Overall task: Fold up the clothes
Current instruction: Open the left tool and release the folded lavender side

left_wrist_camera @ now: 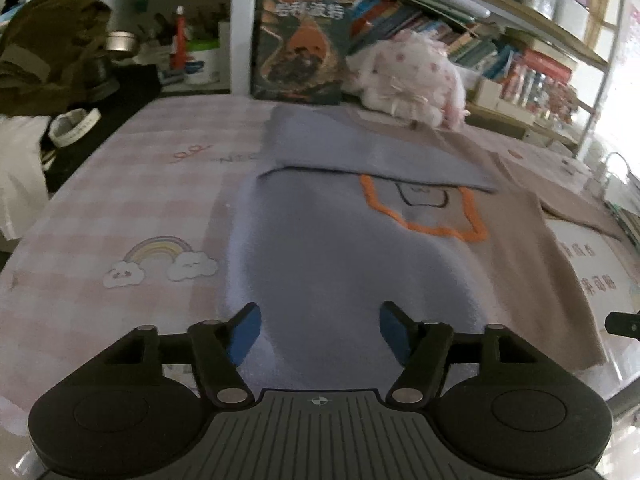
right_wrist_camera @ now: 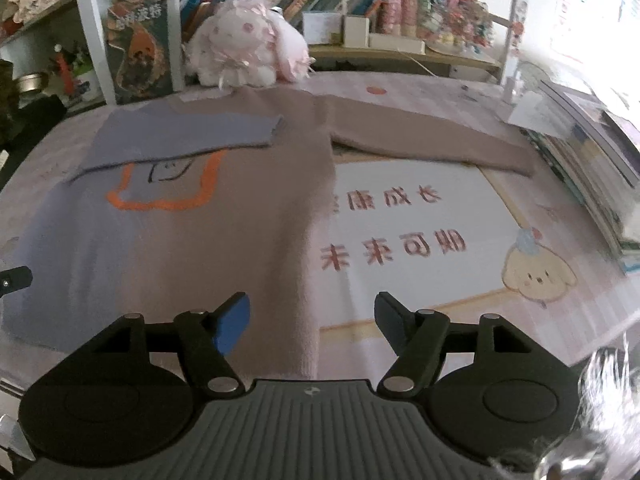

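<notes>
Where mat [right_wrist_camera: 400,280] reads 未来可期, sweater [right_wrist_camera: 224,240] beside

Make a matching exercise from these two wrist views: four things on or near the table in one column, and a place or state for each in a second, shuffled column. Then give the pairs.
Things
1. blue sleeve
2. tan sleeve
3. plush rabbit
4. orange outline

States
A. stretched out flat to the side on the mat
B. folded across the sweater's chest
C. stitched on the sweater front, its top partly covered
D. sitting beyond the collar, before the bookshelf

Pairs: 1-B, 2-A, 3-D, 4-C

Both the left gripper and the right gripper are open and empty.
</notes>
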`<state>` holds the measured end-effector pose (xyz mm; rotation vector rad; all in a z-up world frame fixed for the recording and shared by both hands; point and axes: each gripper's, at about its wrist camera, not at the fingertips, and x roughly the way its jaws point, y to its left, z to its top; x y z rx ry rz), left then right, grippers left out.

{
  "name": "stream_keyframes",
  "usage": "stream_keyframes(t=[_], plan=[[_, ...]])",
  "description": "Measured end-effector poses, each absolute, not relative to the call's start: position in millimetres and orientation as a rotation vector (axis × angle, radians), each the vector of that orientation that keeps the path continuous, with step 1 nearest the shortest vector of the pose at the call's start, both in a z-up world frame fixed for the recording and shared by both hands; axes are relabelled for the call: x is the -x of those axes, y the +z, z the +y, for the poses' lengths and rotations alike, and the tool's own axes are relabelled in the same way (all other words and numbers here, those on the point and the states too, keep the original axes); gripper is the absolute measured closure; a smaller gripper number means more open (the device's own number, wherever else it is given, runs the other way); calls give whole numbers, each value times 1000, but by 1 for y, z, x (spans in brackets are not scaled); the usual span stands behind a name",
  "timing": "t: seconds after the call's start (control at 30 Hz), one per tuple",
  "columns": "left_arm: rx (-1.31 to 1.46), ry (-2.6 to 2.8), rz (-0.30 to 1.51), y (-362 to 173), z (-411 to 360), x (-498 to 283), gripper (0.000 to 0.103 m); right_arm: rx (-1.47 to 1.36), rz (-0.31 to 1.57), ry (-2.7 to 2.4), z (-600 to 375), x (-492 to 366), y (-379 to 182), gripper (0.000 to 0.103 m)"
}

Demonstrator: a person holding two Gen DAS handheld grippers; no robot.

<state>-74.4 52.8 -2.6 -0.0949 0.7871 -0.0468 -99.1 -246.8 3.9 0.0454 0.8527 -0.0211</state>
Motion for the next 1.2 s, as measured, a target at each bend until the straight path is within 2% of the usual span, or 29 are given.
stream_keyframes(t=[0.17, 0.63, 1.2], plan=[[82, -75, 792, -4, 44, 73, 26, -51, 851, -61, -251, 111, 4, 28], [72, -60, 803, -4, 12, 54, 24, -118, 846, -123, -292, 102, 0, 27], [51, 138, 852, -12, -116, 20, 23, -139, 835, -38, -435, -3, -14, 27]])
